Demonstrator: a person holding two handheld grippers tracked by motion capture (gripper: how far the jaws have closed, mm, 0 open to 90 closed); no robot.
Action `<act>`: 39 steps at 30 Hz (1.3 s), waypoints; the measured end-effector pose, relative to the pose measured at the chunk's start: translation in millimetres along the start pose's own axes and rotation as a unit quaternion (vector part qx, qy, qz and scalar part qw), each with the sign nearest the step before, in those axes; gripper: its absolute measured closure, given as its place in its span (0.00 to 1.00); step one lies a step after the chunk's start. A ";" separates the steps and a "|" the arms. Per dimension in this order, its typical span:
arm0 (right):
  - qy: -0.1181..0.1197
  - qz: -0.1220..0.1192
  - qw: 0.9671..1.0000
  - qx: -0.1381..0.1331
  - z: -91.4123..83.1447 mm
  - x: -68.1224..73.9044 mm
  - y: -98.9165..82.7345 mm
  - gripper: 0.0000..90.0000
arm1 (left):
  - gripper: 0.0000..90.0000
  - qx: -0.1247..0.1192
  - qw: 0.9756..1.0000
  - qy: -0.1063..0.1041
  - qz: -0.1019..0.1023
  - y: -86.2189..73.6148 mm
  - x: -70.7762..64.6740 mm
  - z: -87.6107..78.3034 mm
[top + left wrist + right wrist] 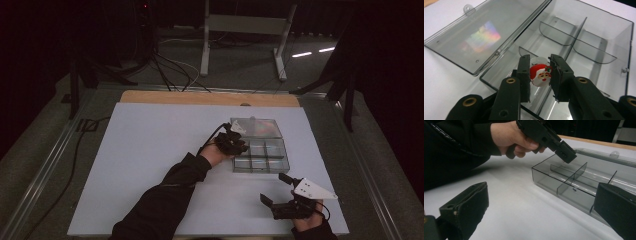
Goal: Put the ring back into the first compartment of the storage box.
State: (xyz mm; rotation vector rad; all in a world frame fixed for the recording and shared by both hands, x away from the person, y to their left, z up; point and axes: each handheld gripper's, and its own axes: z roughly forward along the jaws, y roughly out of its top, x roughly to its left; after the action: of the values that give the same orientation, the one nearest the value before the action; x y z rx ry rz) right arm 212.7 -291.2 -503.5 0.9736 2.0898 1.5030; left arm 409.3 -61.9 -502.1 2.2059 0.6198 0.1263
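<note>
the box is clear, smoky plastic, smooth and shiny. its lid gleams with rainbow colours. the santa charm looks glossy. the black gripper fingers are matt.

— What do you have around the white table top?

— Beyond its far wooden edge you have grey floor, a pale metal frame and loose cables. Past that the room looks dark; two light streaks, perhaps reflections.
</note>
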 end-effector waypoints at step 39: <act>0.002 -0.001 1.000 0.002 1.5 0.4 0.0 0.00 | 0.09 -0.023 0.998 -0.040 -0.030 14.6 -2.3 -43.7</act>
State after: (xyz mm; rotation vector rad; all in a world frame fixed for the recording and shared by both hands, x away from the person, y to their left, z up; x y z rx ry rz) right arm 213.5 -290.0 -504.0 0.9711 2.0972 1.5006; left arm 400.3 -40.5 -462.2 2.1350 0.6321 0.0209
